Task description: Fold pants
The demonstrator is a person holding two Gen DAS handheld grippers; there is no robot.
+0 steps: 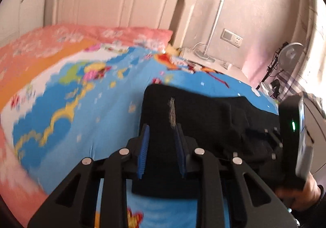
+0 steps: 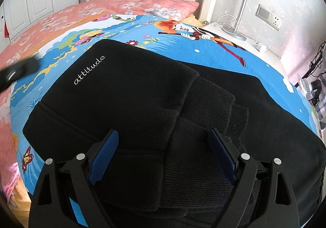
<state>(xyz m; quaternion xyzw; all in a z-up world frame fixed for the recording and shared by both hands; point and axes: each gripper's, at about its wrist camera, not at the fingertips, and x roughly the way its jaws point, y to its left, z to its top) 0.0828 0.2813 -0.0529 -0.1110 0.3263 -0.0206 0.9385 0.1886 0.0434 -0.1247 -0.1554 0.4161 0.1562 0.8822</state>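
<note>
The left gripper (image 1: 162, 136) is seen narrowed, its blue pads (image 1: 143, 146) apart, with nothing pinched; the view is blurred. The right gripper (image 2: 163, 150) is spread wide above the black pants (image 2: 126, 93), gripping nothing. The pants are laid folded on the cartoon-printed bed sheet (image 2: 214, 54), near a pink pillow (image 2: 154, 7).

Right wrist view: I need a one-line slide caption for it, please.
Open right gripper poised over black pants, folded on a cartoon bedsheet.
</note>
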